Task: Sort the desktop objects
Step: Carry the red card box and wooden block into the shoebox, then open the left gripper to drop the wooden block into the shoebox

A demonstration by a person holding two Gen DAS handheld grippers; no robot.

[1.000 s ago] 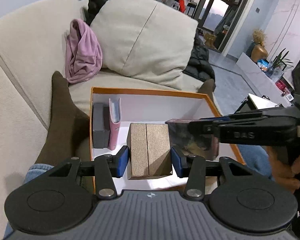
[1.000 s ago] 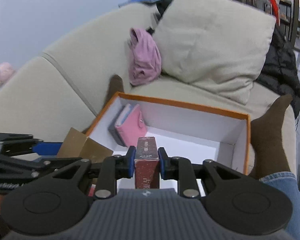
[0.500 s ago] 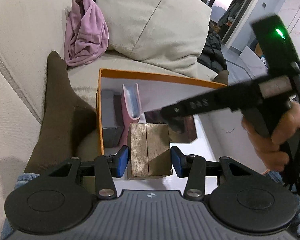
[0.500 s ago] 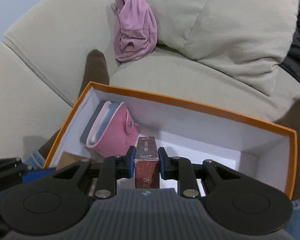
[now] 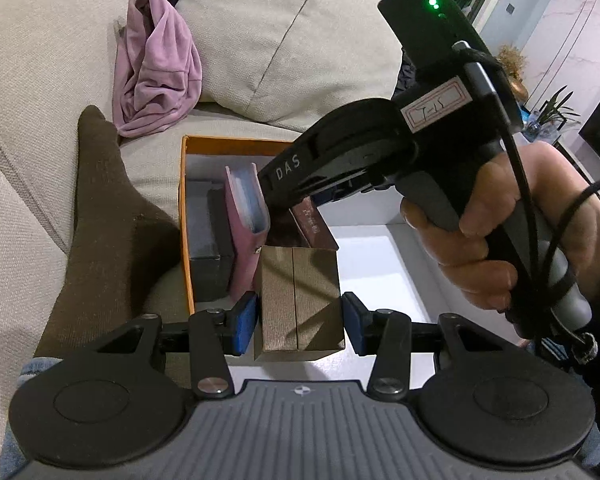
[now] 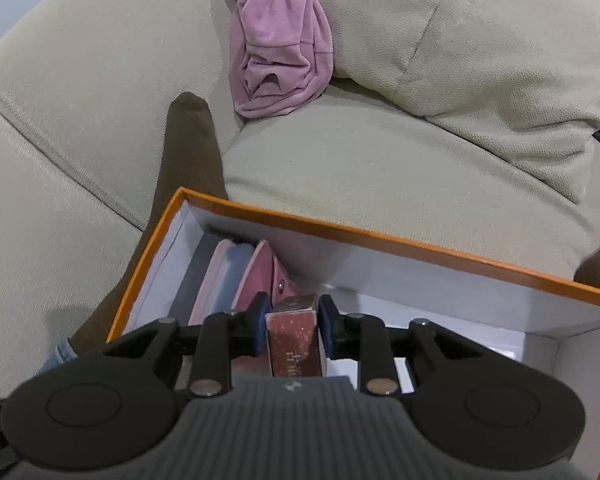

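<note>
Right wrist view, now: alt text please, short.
The right gripper, jaws opening, has a dark red box between its blue pads, low inside an orange-rimmed white box beside a pink wallet. The box sits on a beige sofa with a pink garment behind.

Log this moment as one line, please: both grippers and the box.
left gripper: shut on gold box | right gripper: jaws opening around dark red box | orange box: holds pink wallet, grey case

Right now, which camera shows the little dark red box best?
The right wrist view: the dark red box sits centred between its jaws, top and printed face clear. The left wrist view shows only a corner behind the other tool.
</note>
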